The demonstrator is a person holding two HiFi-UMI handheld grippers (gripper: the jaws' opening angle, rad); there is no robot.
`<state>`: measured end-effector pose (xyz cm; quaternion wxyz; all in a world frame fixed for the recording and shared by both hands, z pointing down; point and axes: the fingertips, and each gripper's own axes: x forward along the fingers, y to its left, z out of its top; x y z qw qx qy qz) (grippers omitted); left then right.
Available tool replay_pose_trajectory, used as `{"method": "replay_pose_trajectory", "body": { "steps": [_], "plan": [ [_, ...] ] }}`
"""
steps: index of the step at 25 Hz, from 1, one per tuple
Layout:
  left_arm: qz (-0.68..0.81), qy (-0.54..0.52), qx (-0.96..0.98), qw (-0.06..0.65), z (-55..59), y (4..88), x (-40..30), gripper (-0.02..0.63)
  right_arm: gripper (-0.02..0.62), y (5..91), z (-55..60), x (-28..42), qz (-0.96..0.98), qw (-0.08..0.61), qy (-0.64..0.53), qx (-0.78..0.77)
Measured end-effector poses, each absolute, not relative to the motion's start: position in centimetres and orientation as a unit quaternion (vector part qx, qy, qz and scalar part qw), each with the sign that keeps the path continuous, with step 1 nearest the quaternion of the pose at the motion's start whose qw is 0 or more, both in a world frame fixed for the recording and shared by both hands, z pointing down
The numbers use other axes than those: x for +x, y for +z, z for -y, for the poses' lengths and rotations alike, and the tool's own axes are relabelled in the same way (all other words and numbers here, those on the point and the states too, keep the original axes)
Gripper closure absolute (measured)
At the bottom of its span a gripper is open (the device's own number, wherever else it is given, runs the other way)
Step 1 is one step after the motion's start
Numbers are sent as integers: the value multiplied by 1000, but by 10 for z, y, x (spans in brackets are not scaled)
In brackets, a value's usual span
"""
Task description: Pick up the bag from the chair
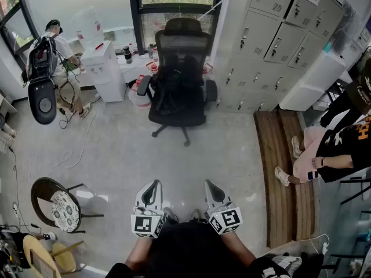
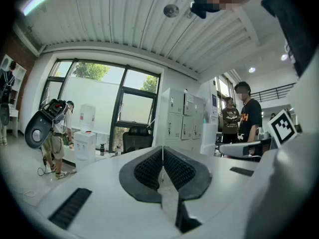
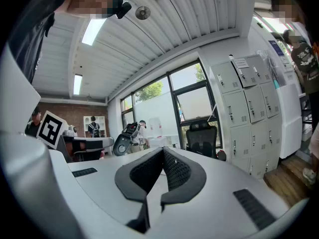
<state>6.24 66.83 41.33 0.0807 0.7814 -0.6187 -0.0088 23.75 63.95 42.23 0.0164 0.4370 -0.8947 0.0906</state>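
A black mesh office chair [image 1: 178,77] stands by the window, well ahead of me across open floor. A dark bag [image 1: 174,100] seems to lie on its seat, hard to tell apart from the black chair. My left gripper [image 1: 152,185] and right gripper [image 1: 210,185] are held side by side close to my body, both pointing at the chair and far short of it. Both are shut with nothing between the jaws. The left gripper [image 2: 162,148] sees the chair [image 2: 137,138] small and distant; the right gripper [image 3: 163,149] sees the chair [image 3: 202,138] too.
A white water dispenser [image 1: 104,68] and a standing person [image 1: 55,45] are at the far left. Grey lockers [image 1: 278,33] fill the right wall. A wooden bench [image 1: 284,172] with a seated person [image 1: 333,149] is on the right. A small round stool [image 1: 61,207] is near left.
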Motion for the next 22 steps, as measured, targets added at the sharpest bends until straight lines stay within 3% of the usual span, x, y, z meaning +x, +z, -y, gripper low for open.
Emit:
{"method": "replay_pose_trajectory", "body": {
  "steps": [17, 19, 21, 22],
  "plan": [
    [611, 6, 787, 90, -661, 418, 63, 598, 592, 421, -630, 236, 889, 9, 92, 448],
    [610, 4, 787, 91, -662, 420, 62, 597, 541, 424, -628, 235, 889, 10, 96, 449],
    [606, 4, 790, 94, -662, 423, 61, 560, 495, 427, -626, 233, 887, 15, 99, 451],
    [604, 6, 791, 98, -662, 425, 60, 504, 492, 429, -625, 232, 886, 18, 99, 452]
  ]
}}
